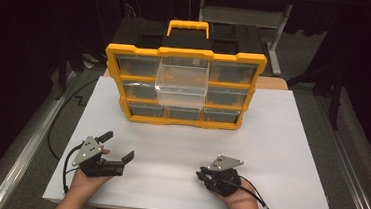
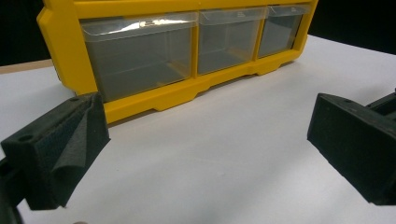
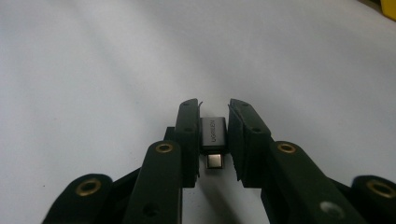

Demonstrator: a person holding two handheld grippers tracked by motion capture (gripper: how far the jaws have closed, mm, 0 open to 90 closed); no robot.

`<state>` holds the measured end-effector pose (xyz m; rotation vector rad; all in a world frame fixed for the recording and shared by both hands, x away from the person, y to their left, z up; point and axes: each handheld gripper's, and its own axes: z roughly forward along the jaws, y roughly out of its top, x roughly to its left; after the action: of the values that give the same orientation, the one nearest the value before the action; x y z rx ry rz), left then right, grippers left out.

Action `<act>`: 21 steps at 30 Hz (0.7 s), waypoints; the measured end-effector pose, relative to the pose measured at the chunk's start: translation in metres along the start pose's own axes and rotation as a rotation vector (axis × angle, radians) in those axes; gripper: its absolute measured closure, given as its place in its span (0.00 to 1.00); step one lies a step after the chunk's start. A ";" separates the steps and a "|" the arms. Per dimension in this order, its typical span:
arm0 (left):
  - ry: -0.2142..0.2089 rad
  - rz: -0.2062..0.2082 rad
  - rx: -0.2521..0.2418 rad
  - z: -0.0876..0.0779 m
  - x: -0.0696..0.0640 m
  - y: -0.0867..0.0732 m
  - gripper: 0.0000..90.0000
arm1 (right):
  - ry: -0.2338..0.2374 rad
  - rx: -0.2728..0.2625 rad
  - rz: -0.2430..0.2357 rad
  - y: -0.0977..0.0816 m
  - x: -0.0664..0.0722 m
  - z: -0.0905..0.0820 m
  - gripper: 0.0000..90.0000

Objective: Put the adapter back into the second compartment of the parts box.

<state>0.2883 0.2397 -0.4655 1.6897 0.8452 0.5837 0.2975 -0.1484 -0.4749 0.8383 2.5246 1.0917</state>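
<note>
**Grey adapter caught between the right jaws, in front of the yellow organizer**

Grey and small, a USB adapter (image 3: 213, 136) sits between the two black jaws of the right gripper (image 3: 213, 140), its metal plug end pointing back toward the gripper's camera. The jaws stand on either side of its body: the left one lies against it, while a thin gap shows at the right one, so whether the pinch is firm cannot be told. No earlier picture is needed to see that the piece lies low over the white table top (image 1: 281, 142).

Seen from the high view, the right gripper (image 1: 202, 175) is well in front of the yellow organizer (image 1: 112, 53), toward the person's edge of the table and right of the organizer's middle. One clear drawer (image 1: 182, 79) in the organizer's middle column is pulled out toward the person.

Left of that, also well in front of the organizer, the left gripper (image 1: 117, 147) rests in its hand with its jaws spread wide and nothing between them. Its own view looks at the organizer's bottom row of clear drawers (image 2: 140, 51).
</note>
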 end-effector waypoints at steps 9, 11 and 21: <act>0.000 0.003 -0.001 -0.001 0.000 0.000 0.00 | 0.012 -0.001 -0.011 0.000 -0.001 0.001 0.86; 0.000 0.003 -0.001 -0.001 0.000 0.000 0.00 | 0.008 0.001 -0.014 0.000 -0.001 0.000 0.86; -0.008 0.010 -0.005 -0.001 -0.001 0.000 0.00 | -0.002 0.004 -0.060 0.002 0.001 -0.001 0.86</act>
<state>0.2869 0.2394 -0.4648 1.6916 0.8300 0.5849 0.2972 -0.1476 -0.4732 0.7587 2.5343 1.0664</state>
